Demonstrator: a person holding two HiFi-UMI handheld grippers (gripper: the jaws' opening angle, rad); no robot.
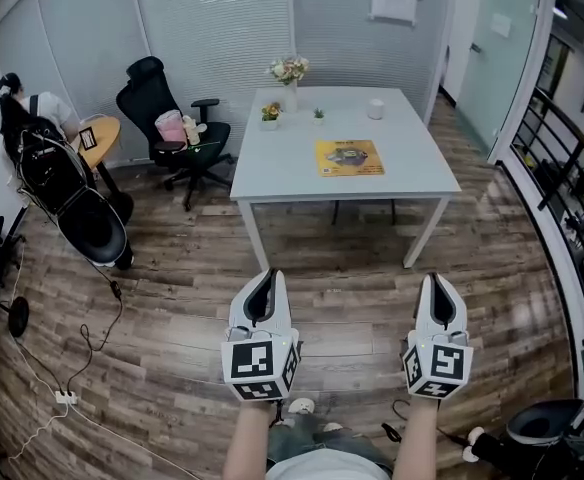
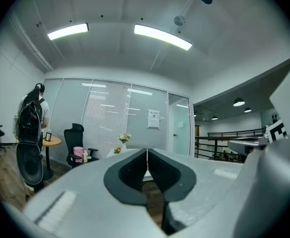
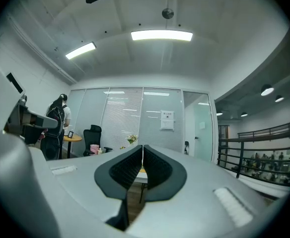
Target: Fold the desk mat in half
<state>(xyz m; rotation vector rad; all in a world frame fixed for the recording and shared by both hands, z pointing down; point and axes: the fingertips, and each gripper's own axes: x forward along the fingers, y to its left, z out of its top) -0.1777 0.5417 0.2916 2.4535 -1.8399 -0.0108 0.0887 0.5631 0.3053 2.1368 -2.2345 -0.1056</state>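
Observation:
A yellow printed desk mat (image 1: 349, 157) lies flat on the white table (image 1: 272, 168), right of its middle. Both grippers hang over the wooden floor well short of the table, aimed towards it. My left gripper (image 1: 263, 286) is shut with nothing between its jaws, which meet in the left gripper view (image 2: 147, 155). My right gripper (image 1: 439, 288) is also shut and empty, its dark pads (image 3: 135, 166) pressed together in the right gripper view. In both gripper views only the table's far edge with the flowers shows behind the jaws.
A vase of flowers (image 1: 288, 71), two small potted plants (image 1: 271, 115) and a white cup (image 1: 375, 109) stand at the table's back. A black office chair (image 1: 177, 133) sits left of it. A person with a backpack (image 1: 32, 128) stands by a round side table (image 1: 102, 138). Cables (image 1: 82, 368) trail on the floor at left.

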